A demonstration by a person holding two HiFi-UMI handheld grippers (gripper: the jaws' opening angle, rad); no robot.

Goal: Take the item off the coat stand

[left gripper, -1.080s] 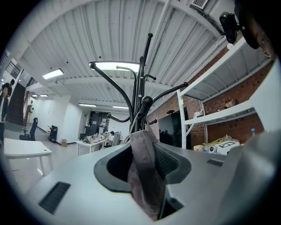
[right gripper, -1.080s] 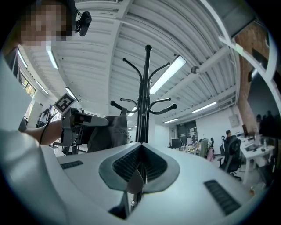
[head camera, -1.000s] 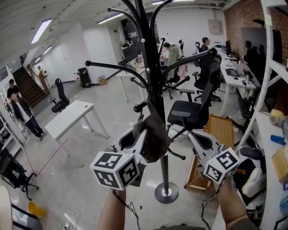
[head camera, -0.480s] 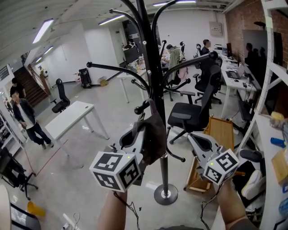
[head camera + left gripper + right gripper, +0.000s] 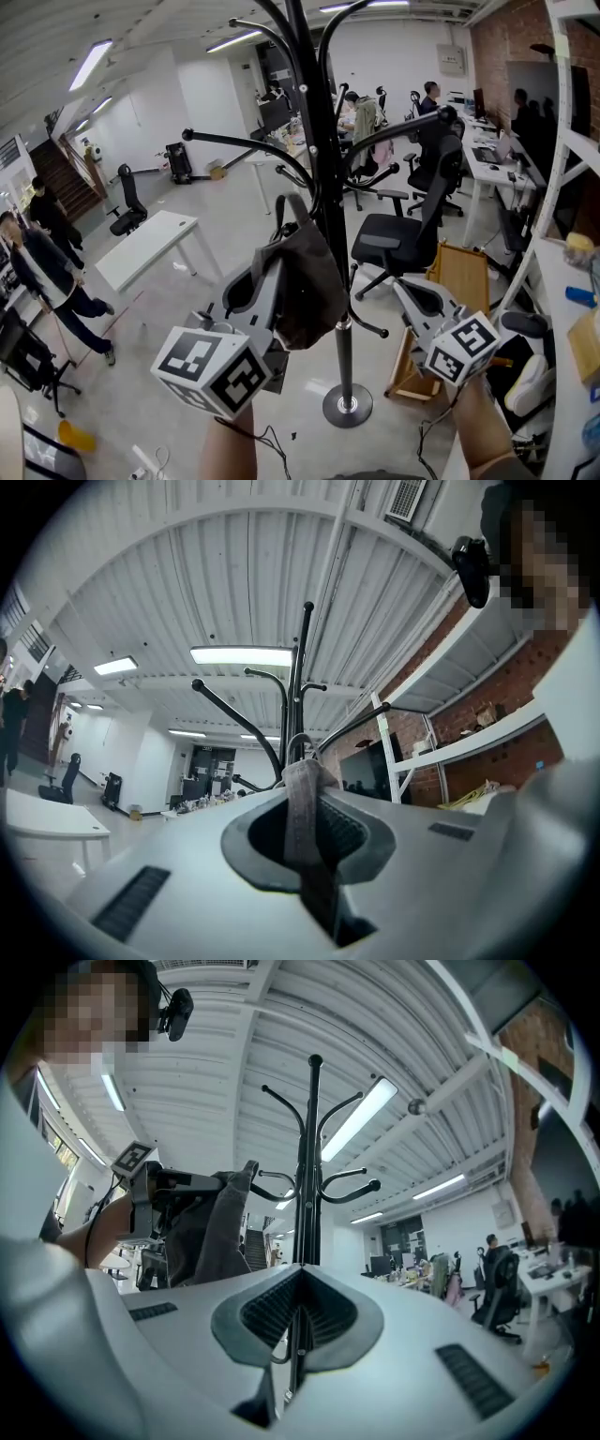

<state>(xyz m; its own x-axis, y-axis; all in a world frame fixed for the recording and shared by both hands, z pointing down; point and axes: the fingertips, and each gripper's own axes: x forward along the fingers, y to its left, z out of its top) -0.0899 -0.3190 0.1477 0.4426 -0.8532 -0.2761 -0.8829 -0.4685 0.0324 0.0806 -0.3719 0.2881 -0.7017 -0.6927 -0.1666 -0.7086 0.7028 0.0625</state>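
The black coat stand (image 5: 323, 187) rises in the middle of the head view. A brown-grey cloth bag (image 5: 305, 291) hangs just left of its pole. My left gripper (image 5: 270, 274) is shut on the bag's strap (image 5: 302, 808), which runs up between the closed jaws and ends in a loop above them. In the right gripper view the bag (image 5: 211, 1237) hangs from the left gripper (image 5: 187, 1183), apart from the stand's pole (image 5: 309, 1147). My right gripper (image 5: 401, 284) is low on the right of the pole, shut and holding nothing. Its jaws (image 5: 298, 1283) point at the pole.
The stand's round base (image 5: 347, 408) sits on the grey floor. Curved hook arms (image 5: 244, 145) spread left and right. A black office chair (image 5: 403, 234) and a wooden crate (image 5: 455, 281) stand behind on the right, a white desk (image 5: 145, 244) on the left. A person (image 5: 47, 272) walks at far left.
My left gripper has closed on the bag's strap and drawn back down and left, taking the bag with it, away from the pole's hook. The right gripper has hardly moved.
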